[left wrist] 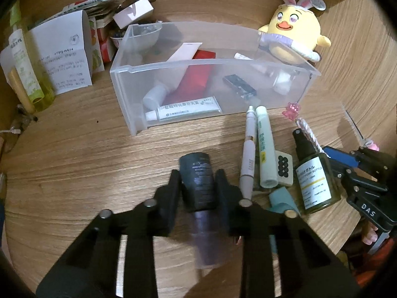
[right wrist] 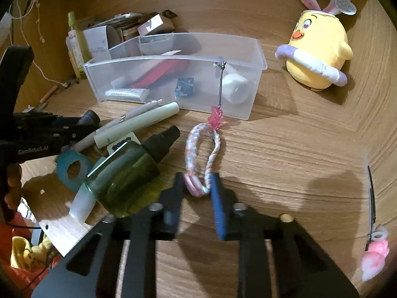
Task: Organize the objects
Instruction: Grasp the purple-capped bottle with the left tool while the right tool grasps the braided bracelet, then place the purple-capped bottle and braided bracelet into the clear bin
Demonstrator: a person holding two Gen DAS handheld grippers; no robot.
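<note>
Wooden tabletop (left wrist: pixel 74 173), cluttered. Left gripper (left wrist: pixel 198 188) clamped on dark cylindrical bottle (left wrist: pixel 197 181), near side of clear plastic bin (left wrist: pixel 124 84). Right gripper (right wrist: pixel 197 191) partly closed around braided cord loop (right wrist: pixel 203 149) lying on table, contact unclear. Green spray bottle (right wrist: pixel 124 173) just left of it; yellow chick plush (right wrist: pixel 320 49) beyond bin.
</note>
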